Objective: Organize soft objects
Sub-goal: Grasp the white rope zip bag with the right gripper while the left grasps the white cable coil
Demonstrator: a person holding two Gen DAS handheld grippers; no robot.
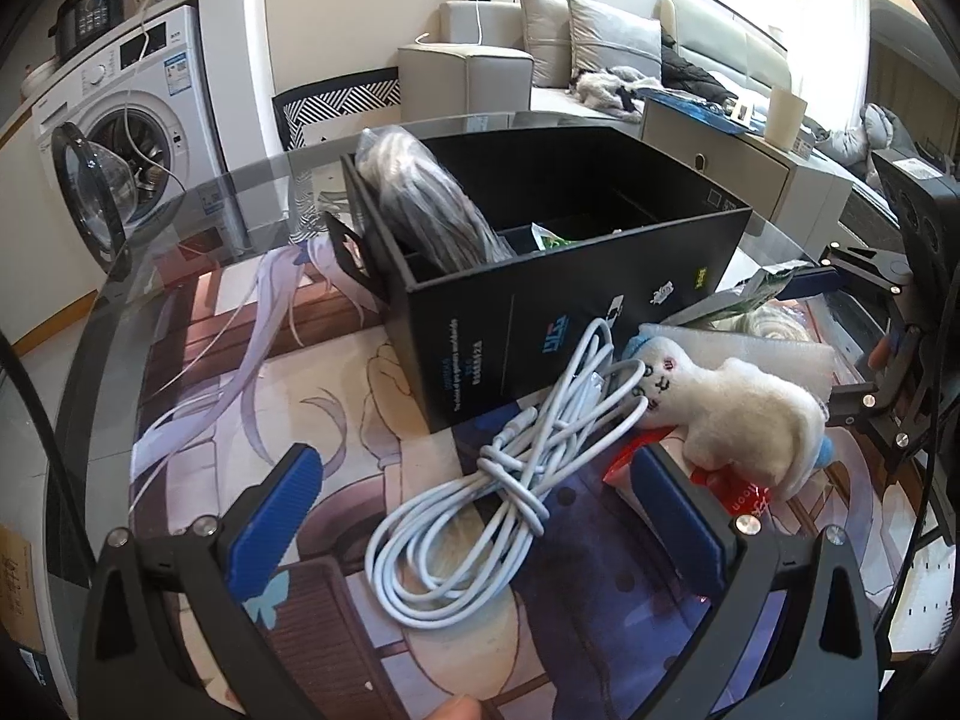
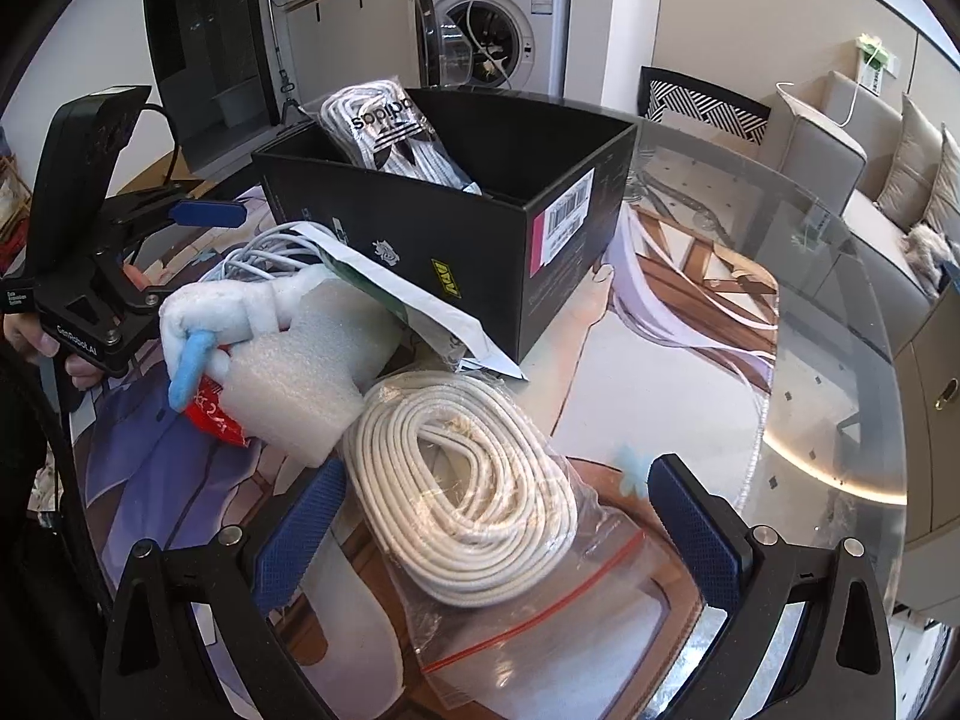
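Left wrist: white cable bundle [image 1: 492, 480] | right wrist: bagged rope coil [image 2: 474, 498]

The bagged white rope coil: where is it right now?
In the right wrist view the bagged white rope coil lies on the table between the open right gripper fingers, beside the foam sheet, in front of the black box.

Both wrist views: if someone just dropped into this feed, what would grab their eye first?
Probably the black box at the table's centre, with a bagged Adidas bundle sticking out of it. In front of it lies the clutter: a white cable bundle between the open left gripper's fingers, a white plush toy beside it, and a bagged coil of cream cord before the open right gripper.
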